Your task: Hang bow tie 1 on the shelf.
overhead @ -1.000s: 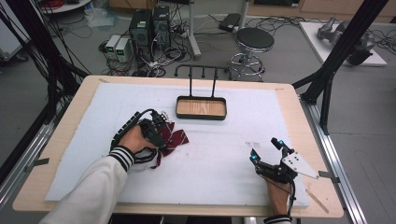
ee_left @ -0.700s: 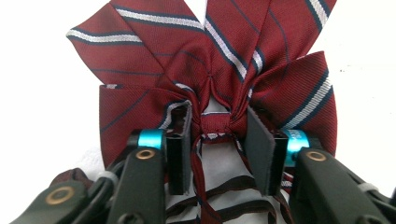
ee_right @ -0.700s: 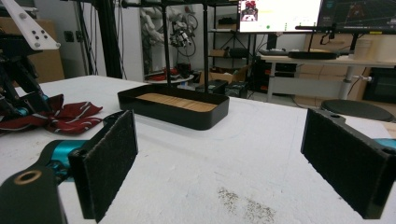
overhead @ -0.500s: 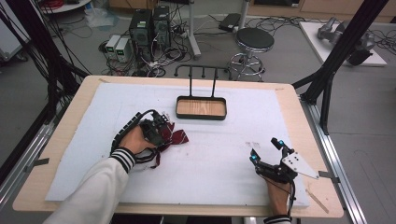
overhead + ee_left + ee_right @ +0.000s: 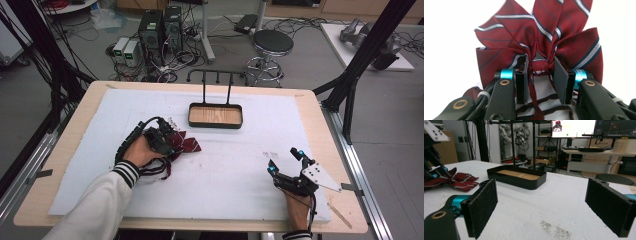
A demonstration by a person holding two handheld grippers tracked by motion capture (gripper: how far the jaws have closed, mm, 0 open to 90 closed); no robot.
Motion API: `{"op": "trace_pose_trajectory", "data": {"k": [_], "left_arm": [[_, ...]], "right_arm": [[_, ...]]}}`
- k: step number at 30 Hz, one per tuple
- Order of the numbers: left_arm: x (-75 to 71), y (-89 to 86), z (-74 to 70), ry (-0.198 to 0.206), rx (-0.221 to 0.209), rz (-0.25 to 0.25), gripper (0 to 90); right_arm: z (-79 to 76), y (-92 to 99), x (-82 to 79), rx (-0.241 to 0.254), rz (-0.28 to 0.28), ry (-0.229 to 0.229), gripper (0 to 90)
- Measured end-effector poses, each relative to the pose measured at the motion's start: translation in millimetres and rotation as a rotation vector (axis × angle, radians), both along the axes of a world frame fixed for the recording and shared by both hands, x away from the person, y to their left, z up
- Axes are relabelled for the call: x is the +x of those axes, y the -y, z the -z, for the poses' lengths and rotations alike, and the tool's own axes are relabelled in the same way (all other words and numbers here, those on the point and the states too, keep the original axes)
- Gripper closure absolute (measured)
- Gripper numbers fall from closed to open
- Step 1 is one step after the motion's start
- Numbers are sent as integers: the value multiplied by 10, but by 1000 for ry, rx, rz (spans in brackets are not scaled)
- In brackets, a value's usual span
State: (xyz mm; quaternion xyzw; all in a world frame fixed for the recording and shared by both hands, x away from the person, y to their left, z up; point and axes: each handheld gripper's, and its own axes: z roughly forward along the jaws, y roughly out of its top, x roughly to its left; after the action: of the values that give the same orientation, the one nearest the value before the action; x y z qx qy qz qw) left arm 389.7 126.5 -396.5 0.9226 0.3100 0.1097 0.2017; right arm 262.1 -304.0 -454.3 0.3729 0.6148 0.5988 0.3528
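Note:
A dark red bow tie [image 5: 189, 145] with white and navy stripes lies on the white mat left of centre. My left gripper [image 5: 169, 140] lies over its left end. In the left gripper view the jaws have just been closing, and the pads [image 5: 561, 80] now sit on either side of the bow tie's [image 5: 544, 32] centre knot, pressed into the gathered folds. Its thin neck cord trails between the jaws. My right gripper [image 5: 283, 160] rests at the front right of the mat, jaws wide apart. In its own view, the right gripper [image 5: 544, 195] holds nothing.
A black tray [image 5: 215, 125] with a wooden floor stands at the back middle of the mat, with a black hook rack [image 5: 217, 75] rising behind it. The tray [image 5: 516, 181] lies ahead of the right gripper. Bare mat stretches between the two hands.
The left gripper's jaws have drawn in on the bow tie's middle, and the hand has shifted slightly. The right gripper has stayed where it was.

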Motion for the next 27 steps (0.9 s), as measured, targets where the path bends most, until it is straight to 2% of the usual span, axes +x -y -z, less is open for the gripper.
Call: {"op": "trace_pose_trajectory", "data": {"k": [4, 8, 11, 13, 18, 21, 25, 27], "left_arm": [[-24, -10, -75, 35, -43, 5, 659], [-37, -21, -133, 70, -97, -26, 659], [-45, -35, -164, 88, -134, -37, 659], [-46, -55, -191, 84, -162, -47, 659], [-82, -96, -257, 94, -194, -61, 659], [-103, -115, -304, 109, -198, -60, 659], [-119, -136, -398, 137, -223, -64, 659], [-125, -147, -445, 138, -237, -66, 659]], "right_arm": [[0, 0, 0, 0, 0, 0, 103], [1, 0, 1, -2, 2, 5, 103], [0, -1, 0, -1, 3, 3, 103], [0, -1, -1, 0, 4, 2, 103], [0, 3, 4, -4, 3, 8, 103], [0, -2, 0, 1, 2, 3, 103], [0, -2, 0, 0, 2, 3, 103], [-1, 1, 1, -5, 4, 6, 103]]}}
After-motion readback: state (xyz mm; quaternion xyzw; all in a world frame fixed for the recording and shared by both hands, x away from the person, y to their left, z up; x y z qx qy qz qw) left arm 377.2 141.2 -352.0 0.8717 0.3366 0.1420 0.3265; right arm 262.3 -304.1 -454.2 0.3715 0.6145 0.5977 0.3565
